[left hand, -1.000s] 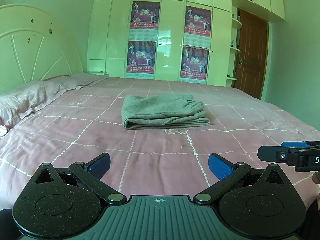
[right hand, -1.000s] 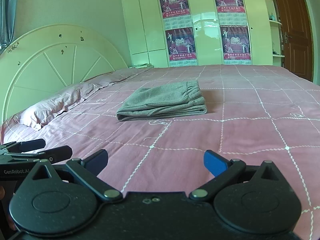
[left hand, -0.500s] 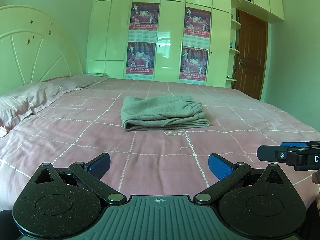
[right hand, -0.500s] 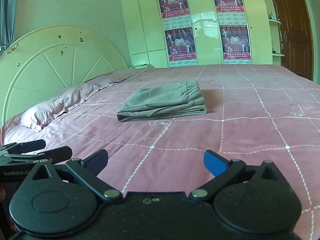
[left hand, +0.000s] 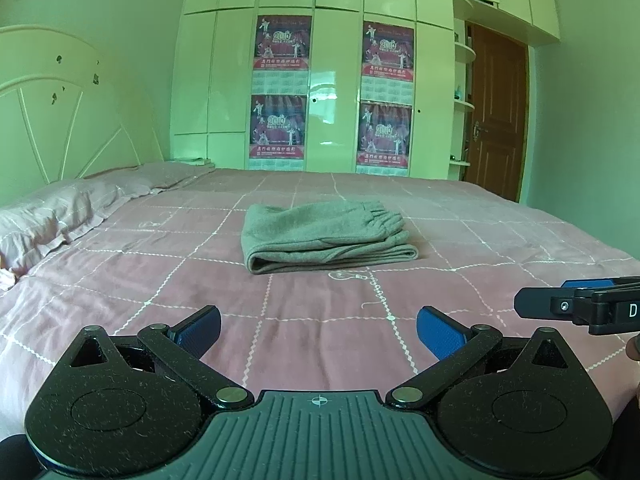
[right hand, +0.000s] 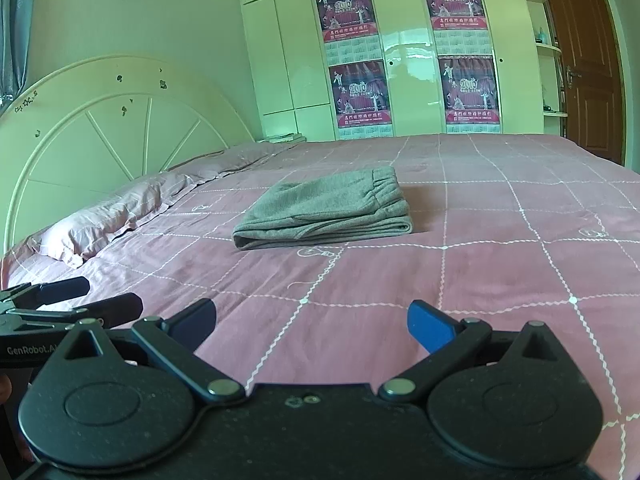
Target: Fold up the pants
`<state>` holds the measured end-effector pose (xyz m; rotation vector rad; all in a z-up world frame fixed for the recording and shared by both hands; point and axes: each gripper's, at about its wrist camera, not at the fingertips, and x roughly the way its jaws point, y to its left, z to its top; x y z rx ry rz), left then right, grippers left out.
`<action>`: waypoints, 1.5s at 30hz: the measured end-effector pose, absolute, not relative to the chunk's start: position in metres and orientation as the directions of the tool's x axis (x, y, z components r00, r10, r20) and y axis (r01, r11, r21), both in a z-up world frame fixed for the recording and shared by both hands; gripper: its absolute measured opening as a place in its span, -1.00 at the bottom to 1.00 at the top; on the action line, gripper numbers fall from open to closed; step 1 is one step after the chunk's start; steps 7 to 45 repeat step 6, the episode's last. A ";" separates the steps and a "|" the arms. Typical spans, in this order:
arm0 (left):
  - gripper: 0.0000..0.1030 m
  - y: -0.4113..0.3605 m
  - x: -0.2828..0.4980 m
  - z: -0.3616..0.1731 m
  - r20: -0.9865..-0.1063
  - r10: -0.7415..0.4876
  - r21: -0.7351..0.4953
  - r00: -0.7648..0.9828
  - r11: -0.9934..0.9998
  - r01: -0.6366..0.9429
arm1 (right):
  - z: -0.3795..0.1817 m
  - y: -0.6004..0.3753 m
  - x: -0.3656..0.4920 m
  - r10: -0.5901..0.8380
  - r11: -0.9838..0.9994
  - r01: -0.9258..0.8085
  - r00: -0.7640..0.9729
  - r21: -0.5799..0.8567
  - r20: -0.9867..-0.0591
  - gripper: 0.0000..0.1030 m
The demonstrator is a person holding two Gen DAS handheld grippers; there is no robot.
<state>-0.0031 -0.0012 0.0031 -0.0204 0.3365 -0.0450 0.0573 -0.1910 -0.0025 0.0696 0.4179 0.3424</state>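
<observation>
Grey pants (left hand: 326, 236) lie folded in a flat rectangle in the middle of the pink bed (left hand: 160, 280), waistband toward the far right. They also show in the right wrist view (right hand: 328, 210). My left gripper (left hand: 318, 326) is open and empty, held well back from the pants near the bed's front edge. My right gripper (right hand: 312, 320) is open and empty, also well back. The right gripper's fingers (left hand: 560, 300) show at the right edge of the left wrist view; the left gripper's fingers (right hand: 80, 300) show at the left of the right wrist view.
Pink pillows (left hand: 60, 216) lie along the left by a cream headboard (right hand: 100, 128). White wardrobes with red posters (left hand: 332, 92) stand behind the bed. A brown door (left hand: 496, 120) is at the far right.
Both cameras have tilted slightly upward, so the pants sit a little lower in view. The pants and both open grippers are otherwise unchanged.
</observation>
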 end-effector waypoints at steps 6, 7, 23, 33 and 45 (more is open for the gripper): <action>1.00 -0.002 -0.004 0.004 -0.327 -0.053 -0.029 0.944 0.999 0.046 | -0.002 -0.189 0.056 0.337 0.941 -0.308 0.859 0.136 -0.384 0.88; 1.00 -0.002 -0.004 0.004 -0.327 -0.053 -0.029 0.944 0.999 0.046 | -0.002 -0.189 0.056 0.337 0.941 -0.308 0.859 0.136 -0.384 0.88; 1.00 -0.002 -0.004 0.004 -0.327 -0.053 -0.029 0.944 0.999 0.046 | -0.002 -0.189 0.056 0.337 0.941 -0.308 0.859 0.136 -0.384 0.88; 1.00 -0.002 -0.004 0.004 -0.327 -0.053 -0.029 0.944 0.999 0.046 | -0.002 -0.189 0.056 0.337 0.941 -0.308 0.859 0.136 -0.384 0.88; 1.00 -0.002 -0.004 0.004 -0.327 -0.053 -0.029 0.944 0.999 0.046 | -0.002 -0.189 0.056 0.337 0.941 -0.308 0.859 0.136 -0.384 0.88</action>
